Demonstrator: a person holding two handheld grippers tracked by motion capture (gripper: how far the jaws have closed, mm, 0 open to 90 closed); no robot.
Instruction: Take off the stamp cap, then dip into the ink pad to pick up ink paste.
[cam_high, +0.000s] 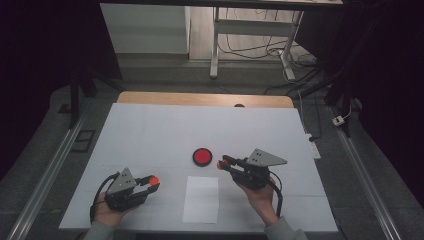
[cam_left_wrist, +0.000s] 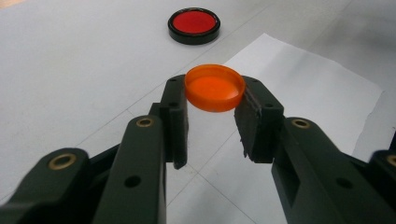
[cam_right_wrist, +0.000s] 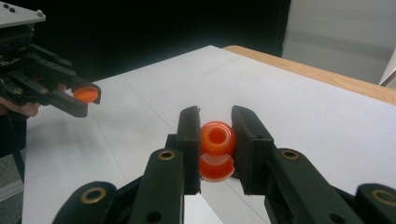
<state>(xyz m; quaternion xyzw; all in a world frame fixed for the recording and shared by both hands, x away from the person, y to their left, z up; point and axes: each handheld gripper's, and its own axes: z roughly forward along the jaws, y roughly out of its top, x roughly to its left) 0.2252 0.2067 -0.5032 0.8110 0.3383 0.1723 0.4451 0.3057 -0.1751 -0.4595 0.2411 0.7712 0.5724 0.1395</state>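
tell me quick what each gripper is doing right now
left gripper: shut on the orange cap, held by its rim.
right gripper: shut on the small orange bottle, its open neck pointing towards the camera.

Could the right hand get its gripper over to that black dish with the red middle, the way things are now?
Probably yes. The black dish lies just beside the right gripper, with bare white table between them. But its jaws are already shut on an orange bottle, so it couldn't grasp the dish too.
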